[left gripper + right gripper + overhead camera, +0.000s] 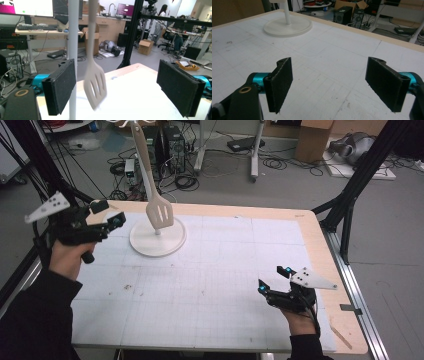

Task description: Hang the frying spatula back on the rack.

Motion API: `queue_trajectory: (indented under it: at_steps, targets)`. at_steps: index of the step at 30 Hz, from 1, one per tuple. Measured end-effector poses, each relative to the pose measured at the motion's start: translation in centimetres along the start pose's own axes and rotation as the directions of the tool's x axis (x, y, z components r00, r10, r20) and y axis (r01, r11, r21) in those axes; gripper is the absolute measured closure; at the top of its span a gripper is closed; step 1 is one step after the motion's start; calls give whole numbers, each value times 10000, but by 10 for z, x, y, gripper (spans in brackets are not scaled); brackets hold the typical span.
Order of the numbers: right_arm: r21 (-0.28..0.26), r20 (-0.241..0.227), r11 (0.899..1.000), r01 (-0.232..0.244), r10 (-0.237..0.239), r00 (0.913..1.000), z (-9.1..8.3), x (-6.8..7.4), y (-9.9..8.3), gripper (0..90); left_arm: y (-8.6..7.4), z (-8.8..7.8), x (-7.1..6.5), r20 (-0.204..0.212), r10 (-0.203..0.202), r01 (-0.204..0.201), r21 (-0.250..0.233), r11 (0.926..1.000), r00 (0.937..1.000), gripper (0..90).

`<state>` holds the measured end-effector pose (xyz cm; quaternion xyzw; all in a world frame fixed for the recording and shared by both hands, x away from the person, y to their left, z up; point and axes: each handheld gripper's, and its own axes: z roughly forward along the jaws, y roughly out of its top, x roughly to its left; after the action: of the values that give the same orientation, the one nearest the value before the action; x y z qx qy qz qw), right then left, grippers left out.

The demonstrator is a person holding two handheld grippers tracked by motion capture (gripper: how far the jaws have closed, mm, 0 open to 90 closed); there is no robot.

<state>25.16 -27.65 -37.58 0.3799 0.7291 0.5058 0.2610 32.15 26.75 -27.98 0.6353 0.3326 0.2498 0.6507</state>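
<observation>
A pale slotted spatula [160,214] hangs beside the thin pole of a white stand, above the stand's round base [170,246] at the back left of the table. In the left gripper view the spatula [95,83] dangles just right of the pole [73,50]. My left gripper [110,213] is raised at the table's left edge, left of the stand, open and holding nothing; the spatula lies beyond its spread jaws [125,87]. My right gripper [274,279] hovers low over the front right of the table, open and holding nothing [329,85]. The stand's base [287,26] lies far ahead of it.
The white gridded mat [215,285] covers the wooden table [320,245]. Black frame legs [352,195] stand at the right. Cables, computer cases and boxes [312,140] lie on the floor behind the table.
</observation>
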Motion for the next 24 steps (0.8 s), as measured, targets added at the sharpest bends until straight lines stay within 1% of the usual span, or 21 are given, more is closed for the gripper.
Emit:
queue_trajectory:
  at_steps: [2, 3, 5, 7, 8, 9, 10, 12, 14, 16, 18, 19, 21, 22, 24]
  targets:
    - [-57, -4, 10000, -5, 5, 10000, 0, -1, -1, 196, -13, -8, -5, 14, 17, -17, 1, 10000, 10000, 163]
    - [-76, -65, 10000, 16, -16, 10000, 0, -2, -1, 194, -21, -13, -8, 12, -44, 44, -17, 10000, 10000, 163]
    - [-162, -116, 9999, 22, -24, 9999, 0, -2, -2, 191, -36, -21, -13, -38, -27, 28, 136, 9999, 10000, 163]
    - [-192, -139, 9998, 81, -83, 9999, 0, -2, -4, 190, -50, -26, -20, -107, 155, -151, 374, 9992, 9998, 163]
    - [-146, -158, 9999, 47, -49, 9999, 1, -2, -4, 191, -54, -27, -22, -115, 232, -226, 452, 9987, 9997, 163]
    - [-142, -162, 9999, 64, -66, 9998, 1, -2, -5, 190, -60, -29, -26, -90, 308, -304, 499, 9983, 9995, 164]
    - [-122, -157, 9999, 31, -33, 9999, 1, -1, -5, 190, -66, -30, -30, 19, 292, -292, 539, 9981, 9996, 164]
    - [-192, -159, 9998, 90, -94, 9998, 0, -1, -5, 190, -73, -32, -35, 90, 323, -327, 534, 9980, 9994, 165]
    - [-256, -88, 9997, 55, -57, 9999, -1, -1, -6, 190, -81, -34, -40, 69, 377, -380, 580, 9976, 9993, 167]
    - [-247, -49, 9997, -7, 6, 10000, -2, -2, -6, 190, -88, -37, -43, 132, 339, -347, 631, 9974, 9993, 168]
    - [-202, -4, 9997, -120, 120, 9999, -3, -2, -6, 190, -94, -39, -45, 202, 347, -361, 710, 9968, 9992, 171]
    - [-226, 45, 9997, -43, 44, 10000, -3, -3, -7, 190, -97, -40, -45, 220, 314, -330, 749, 9966, 9993, 173]
    - [-204, 97, 9997, -161, 163, 9998, -5, -2, -9, 190, -102, -41, -45, 217, 418, -437, 962, 9944, 9989, 173]
    - [-235, 180, 9995, -219, 223, 9996, -7, -2, -10, 190, -103, -42, -44, 210, 425, -444, 994, 9941, 9989, 174]
    - [-288, 199, 9994, -197, 203, 9996, -9, -1, -10, 190, -104, -44, -43, 135, 362, -373, 934, 9949, 9993, 175]
